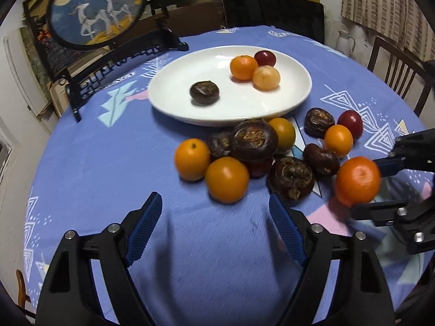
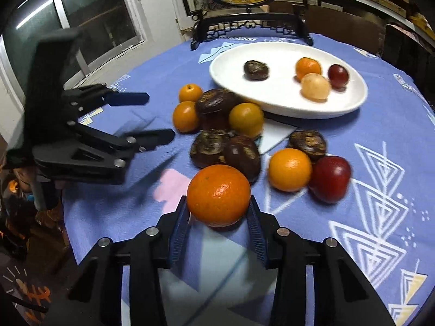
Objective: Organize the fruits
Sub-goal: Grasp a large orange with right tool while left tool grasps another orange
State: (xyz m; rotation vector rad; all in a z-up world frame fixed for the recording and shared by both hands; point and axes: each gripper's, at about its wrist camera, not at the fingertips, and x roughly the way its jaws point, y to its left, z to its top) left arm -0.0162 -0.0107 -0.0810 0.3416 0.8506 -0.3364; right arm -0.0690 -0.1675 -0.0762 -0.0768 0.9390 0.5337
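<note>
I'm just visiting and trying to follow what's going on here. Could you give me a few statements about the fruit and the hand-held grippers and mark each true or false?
1. The right hand-held gripper is closed on an orange. True.
2. The left hand-held gripper holds a fruit. False: it is open, with nothing between its pads.
3. The white plate holds four pieces. True.
4. The plate is empty of dark brown pieces. False: one dark brown piece lies on it.
5. All fruit is already on the plate. False: a cluster lies on the blue tablecloth.
</note>
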